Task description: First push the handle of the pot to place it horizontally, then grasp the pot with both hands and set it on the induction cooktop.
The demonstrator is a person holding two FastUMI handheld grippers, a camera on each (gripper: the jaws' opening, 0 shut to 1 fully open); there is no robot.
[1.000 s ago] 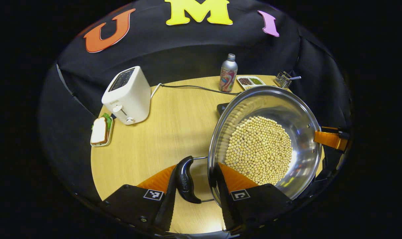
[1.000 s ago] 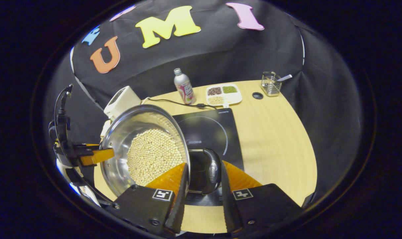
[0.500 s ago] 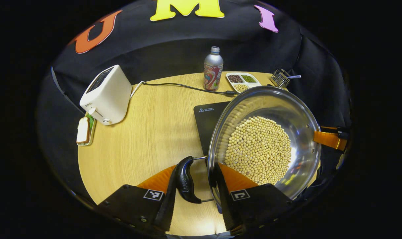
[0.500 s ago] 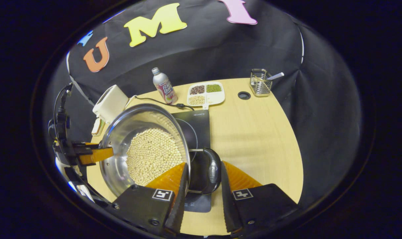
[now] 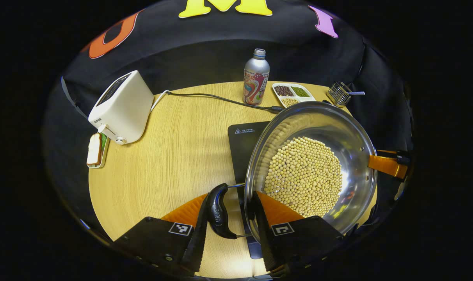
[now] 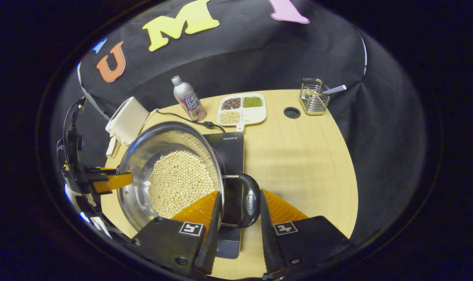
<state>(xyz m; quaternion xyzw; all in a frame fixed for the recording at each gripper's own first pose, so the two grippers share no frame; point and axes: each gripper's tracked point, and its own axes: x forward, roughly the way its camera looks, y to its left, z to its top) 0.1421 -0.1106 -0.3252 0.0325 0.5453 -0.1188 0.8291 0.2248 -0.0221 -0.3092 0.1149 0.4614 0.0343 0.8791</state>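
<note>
now left tongs [image 5: 228, 218] pinch the pot [image 5: 310, 171] handle [image 5: 217, 211], right tongs [image 6: 236, 212] its far-side handle [image 6: 249, 201]; pot above the cooktop [image 6: 230, 150]. bare counter [image 6: 299, 164] right; toaster [image 5: 121, 107] far left.

A light wooden table [image 5: 174, 156] is seen. On it are stood a white toaster [image 5: 121, 107], a bottle [image 5: 256, 82], a wire holder [image 6: 313, 96] and a divided tray [image 6: 242, 109] of beans. A black cooktop [image 6: 230, 150] is laid near the middle, and a small plate [image 5: 97, 145] just beside the toaster. A cable [image 5: 217, 99] is trailed across the far side.
</note>
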